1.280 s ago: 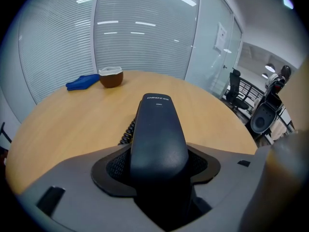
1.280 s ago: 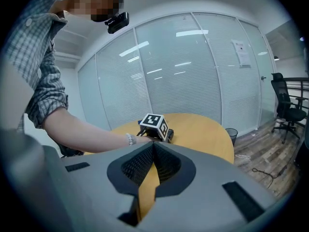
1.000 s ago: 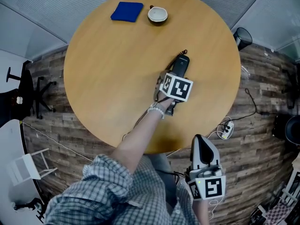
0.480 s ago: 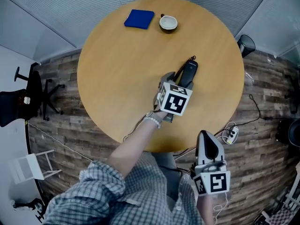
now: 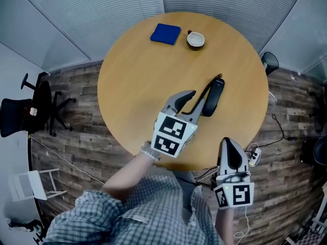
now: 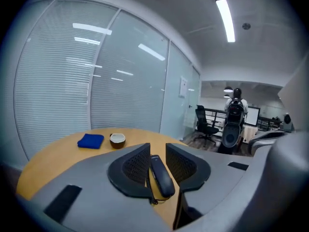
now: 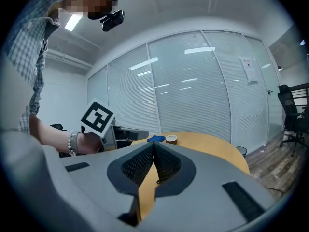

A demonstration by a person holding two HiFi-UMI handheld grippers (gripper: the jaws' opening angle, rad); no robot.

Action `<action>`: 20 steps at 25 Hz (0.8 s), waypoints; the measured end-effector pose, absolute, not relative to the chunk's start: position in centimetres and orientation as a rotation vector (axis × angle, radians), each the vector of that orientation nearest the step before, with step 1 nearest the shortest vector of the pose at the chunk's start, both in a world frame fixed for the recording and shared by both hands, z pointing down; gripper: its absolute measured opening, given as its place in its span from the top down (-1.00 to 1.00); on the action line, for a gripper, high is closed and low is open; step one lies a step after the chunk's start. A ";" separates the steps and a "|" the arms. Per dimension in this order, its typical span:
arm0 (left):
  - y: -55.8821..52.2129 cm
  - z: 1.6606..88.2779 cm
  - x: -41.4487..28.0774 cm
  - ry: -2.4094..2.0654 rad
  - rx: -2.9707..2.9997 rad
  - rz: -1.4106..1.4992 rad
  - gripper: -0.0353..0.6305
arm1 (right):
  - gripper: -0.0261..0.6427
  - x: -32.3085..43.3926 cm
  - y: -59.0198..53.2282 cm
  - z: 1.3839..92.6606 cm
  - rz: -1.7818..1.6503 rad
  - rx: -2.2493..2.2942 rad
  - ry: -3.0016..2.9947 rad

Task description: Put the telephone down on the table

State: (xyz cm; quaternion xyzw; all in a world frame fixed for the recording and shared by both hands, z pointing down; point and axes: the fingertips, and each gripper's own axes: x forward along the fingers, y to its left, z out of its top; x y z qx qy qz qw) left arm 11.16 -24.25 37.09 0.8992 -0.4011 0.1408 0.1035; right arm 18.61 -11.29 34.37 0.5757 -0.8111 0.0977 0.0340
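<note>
Left gripper (image 5: 194, 105) jaws were closing empty; telephone (image 5: 213, 97) lay on the table (image 5: 138, 86), centre-right. Likely light, rigid, slick: you'd grip across its middle.

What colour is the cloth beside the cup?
The cloth is blue; the head view shows it best.

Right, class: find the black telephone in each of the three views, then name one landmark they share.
Head view: telephone lies on the table, right of centre.
Left gripper view: low centre, seen through the gap of the closing jaws, not gripped.
Right gripper view: not made out.
Shared landmark: blue cloth.
</note>
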 end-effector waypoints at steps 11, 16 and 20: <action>-19.4 31.2 2.5 -1.216 2.780 0.225 0.87 | 0.89 13.9 -12.4 31.5 0.170 1.694 -2.584; -17.7 29.2 -0.8 -1.270 2.811 0.221 0.87 | 0.89 12.5 -12.9 30.2 0.116 1.691 -2.600; -17.1 28.2 -1.8 -1.286 2.774 0.119 0.87 | 0.89 12.1 -13.3 30.1 0.084 1.688 -2.596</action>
